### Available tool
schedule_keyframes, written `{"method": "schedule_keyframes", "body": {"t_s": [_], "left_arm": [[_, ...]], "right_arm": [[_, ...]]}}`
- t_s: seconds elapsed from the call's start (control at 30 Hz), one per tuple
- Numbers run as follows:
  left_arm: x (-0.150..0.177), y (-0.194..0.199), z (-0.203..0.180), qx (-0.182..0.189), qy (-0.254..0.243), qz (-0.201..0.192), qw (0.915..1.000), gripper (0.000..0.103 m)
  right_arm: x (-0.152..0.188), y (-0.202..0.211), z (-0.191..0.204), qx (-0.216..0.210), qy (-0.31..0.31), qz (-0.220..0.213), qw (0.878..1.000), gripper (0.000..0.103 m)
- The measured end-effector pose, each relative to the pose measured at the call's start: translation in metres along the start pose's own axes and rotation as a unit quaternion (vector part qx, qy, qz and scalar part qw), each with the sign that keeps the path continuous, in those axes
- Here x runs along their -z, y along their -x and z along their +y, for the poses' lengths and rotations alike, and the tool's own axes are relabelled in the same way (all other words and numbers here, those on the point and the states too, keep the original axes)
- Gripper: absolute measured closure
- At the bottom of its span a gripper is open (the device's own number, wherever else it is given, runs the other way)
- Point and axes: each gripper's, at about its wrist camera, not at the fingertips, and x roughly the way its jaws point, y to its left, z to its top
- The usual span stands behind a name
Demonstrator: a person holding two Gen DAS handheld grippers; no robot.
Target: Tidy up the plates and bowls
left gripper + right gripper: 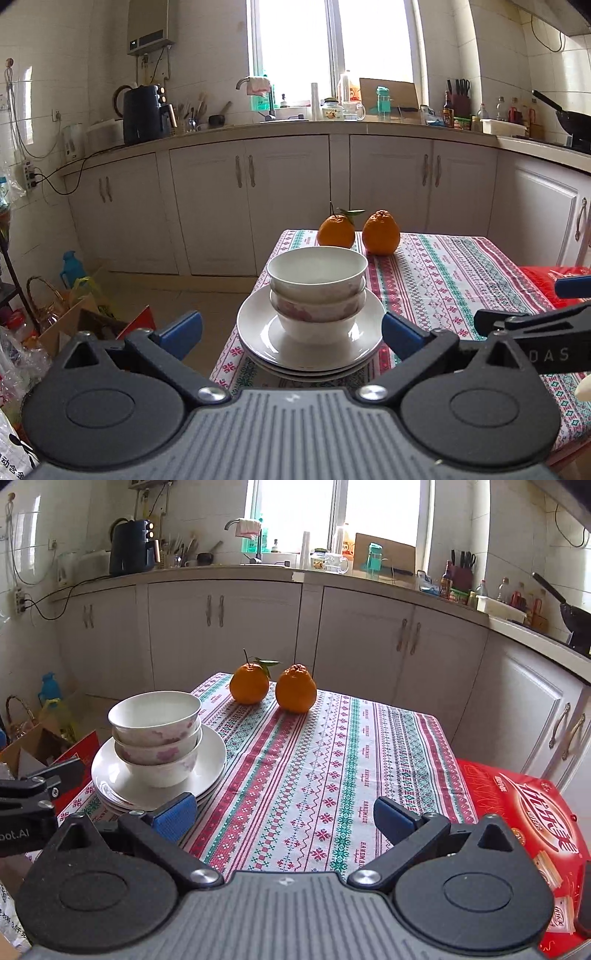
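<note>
Three white bowls with pink flower marks (317, 291) are nested and stand on a stack of white plates (258, 332) at the table's near left corner. The bowls (157, 734) and plates (210, 760) also show at the left in the right wrist view. My left gripper (291, 334) is open and empty, its blue pads either side of the plate stack, just short of it. My right gripper (284, 816) is open and empty above the tablecloth, to the right of the stack.
Two oranges (358, 232) sit at the table's far edge on the patterned tablecloth (332, 757). A red box (524, 812) lies at the table's right edge. Boxes and bags (74, 317) crowd the floor at left. White cabinets (258, 199) stand behind.
</note>
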Motion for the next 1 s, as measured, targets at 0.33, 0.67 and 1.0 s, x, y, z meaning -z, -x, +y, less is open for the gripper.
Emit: {"method": "schedule_keyframes", "body": {"t_s": [0.33,0.67,1.0], "left_arm": [[0.0033,0.0002,0.0006,0.012,0.007,0.01,0.9999,0.001],[0.0053,-0.0032,0.0003,0.008,0.015,0.023,0.9996,0.001],[0.0053,-0.0002,-0.0005,0.003,0.018,0.024,0.9996,0.001]], "right_arm": [[0.0022,0.0024,0.0086,0.01,0.007,-0.001,1.0,0.0],[0.0017,0.002,0.0103,0.015,0.009,0.0,1.0,0.0],[0.0017,0.0049,0.0111,0.02,0.009,-0.005,1.0,0.0]]}}
